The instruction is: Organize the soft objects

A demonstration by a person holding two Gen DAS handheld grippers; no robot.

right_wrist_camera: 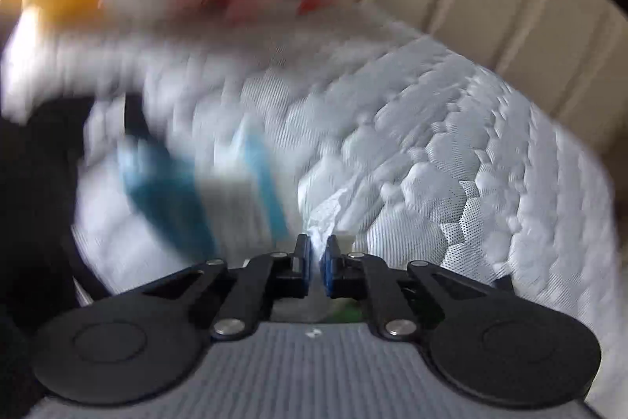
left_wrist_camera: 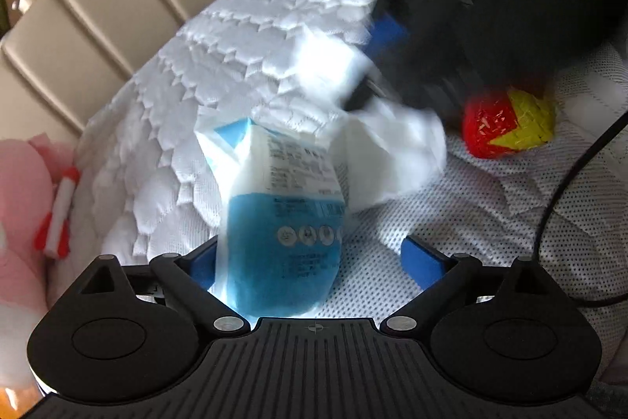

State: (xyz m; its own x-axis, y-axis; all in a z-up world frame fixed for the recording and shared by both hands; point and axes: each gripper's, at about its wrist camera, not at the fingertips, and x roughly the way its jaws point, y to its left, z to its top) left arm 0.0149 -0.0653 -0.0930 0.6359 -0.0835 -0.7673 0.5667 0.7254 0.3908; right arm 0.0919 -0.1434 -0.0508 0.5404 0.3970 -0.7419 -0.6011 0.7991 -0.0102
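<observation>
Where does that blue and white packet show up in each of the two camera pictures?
Left wrist view: the packet stands low in the middle, between the open left gripper's fingers.
Right wrist view: the packet is a blurred blue and white shape left of centre, just beyond the right gripper.
Shared landmark: the white quilted mattress, with beige padded panels behind it.
</observation>
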